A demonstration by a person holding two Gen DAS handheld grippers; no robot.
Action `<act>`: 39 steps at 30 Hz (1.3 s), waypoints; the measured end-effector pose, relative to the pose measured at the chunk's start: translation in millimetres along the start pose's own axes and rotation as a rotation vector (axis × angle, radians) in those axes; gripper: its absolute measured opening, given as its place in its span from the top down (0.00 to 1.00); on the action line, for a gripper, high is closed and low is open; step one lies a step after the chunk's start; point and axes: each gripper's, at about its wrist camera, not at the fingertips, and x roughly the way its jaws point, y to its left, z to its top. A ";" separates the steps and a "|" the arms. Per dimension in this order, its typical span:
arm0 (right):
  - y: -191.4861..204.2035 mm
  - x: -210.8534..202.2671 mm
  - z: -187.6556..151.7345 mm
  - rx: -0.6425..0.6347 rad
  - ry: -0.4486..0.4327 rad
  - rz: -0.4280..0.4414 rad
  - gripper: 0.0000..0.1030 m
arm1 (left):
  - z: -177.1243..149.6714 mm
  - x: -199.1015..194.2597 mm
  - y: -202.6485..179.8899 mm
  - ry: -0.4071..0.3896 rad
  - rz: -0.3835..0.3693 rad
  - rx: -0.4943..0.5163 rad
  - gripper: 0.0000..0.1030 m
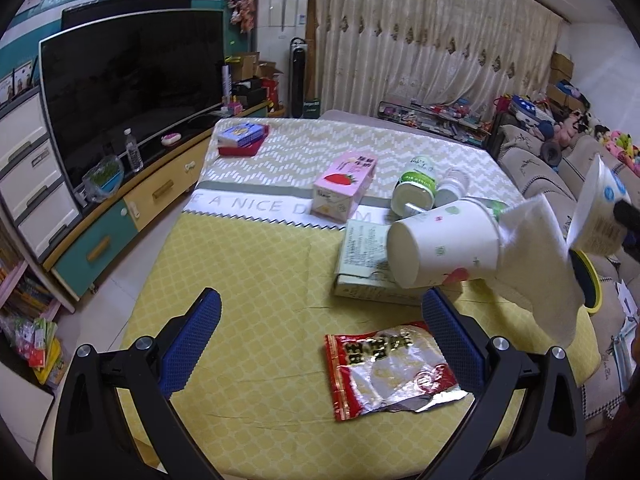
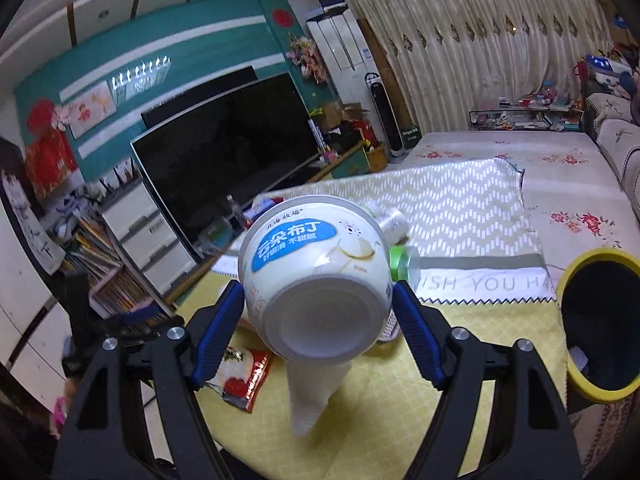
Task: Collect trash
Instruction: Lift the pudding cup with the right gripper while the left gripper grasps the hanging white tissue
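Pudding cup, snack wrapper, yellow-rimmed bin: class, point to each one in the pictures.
pudding cup (image 2: pixel 316 264): right wrist view, on its side wall.
snack wrapper (image 1: pixel 390 368): left wrist view, on its silver middle.
yellow-rimmed bin (image 2: pixel 592 258): right wrist view, on its upper rim.

tablecloth (image 2: pixel 472 280) "WISH YOU", pudding cup (image 2: pixel 316 264) "云朵布丁"

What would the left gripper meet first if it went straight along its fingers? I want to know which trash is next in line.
Probably the torn red snack wrapper, lying on the yellow tablecloth just ahead of the open left gripper, nearer its right finger. Depth is unclear; dead centre may meet bare cloth first.
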 end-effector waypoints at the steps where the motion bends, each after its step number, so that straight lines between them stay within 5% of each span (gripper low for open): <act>1: -0.4 -4.3 3.8 0.003 -0.013 0.010 0.30 | 0.4 -1.4 -4.0 -0.007 -0.012 0.015 0.04; 4: 7.6 -15.5 13.8 -0.041 -0.064 -0.059 0.30 | -0.1 -5.9 -17.5 -0.031 -0.056 0.065 0.04; 7: 9.2 -19.6 23.2 -0.020 -0.064 0.025 0.30 | -0.9 -12.3 -34.6 -0.057 -0.103 0.126 0.04; 9: 17.0 -21.3 26.5 -0.077 -0.095 -0.085 0.30 | -2.2 -17.6 -49.3 -0.079 -0.154 0.183 0.04; 16: 8.3 -21.2 35.1 -0.015 -0.078 0.010 0.30 | -4.8 -19.2 -102.1 -0.106 -0.274 0.352 0.04; 25: 13.1 -21.4 37.9 -0.024 -0.090 -0.001 0.30 | -3.0 4.4 -167.0 -0.087 -0.396 0.438 0.04; 32: 11.8 -17.7 33.1 -0.005 -0.082 0.017 0.30 | -0.9 13.5 -192.9 -0.142 -0.453 0.458 0.06; 35: 10.5 -16.4 31.2 -0.004 -0.082 0.025 0.30 | -0.3 21.7 -201.3 -0.150 -0.459 0.460 0.24; 39: 9.8 -16.5 31.7 -0.002 -0.083 0.032 0.30 | 2.5 36.8 -200.5 -0.118 -0.526 0.426 0.68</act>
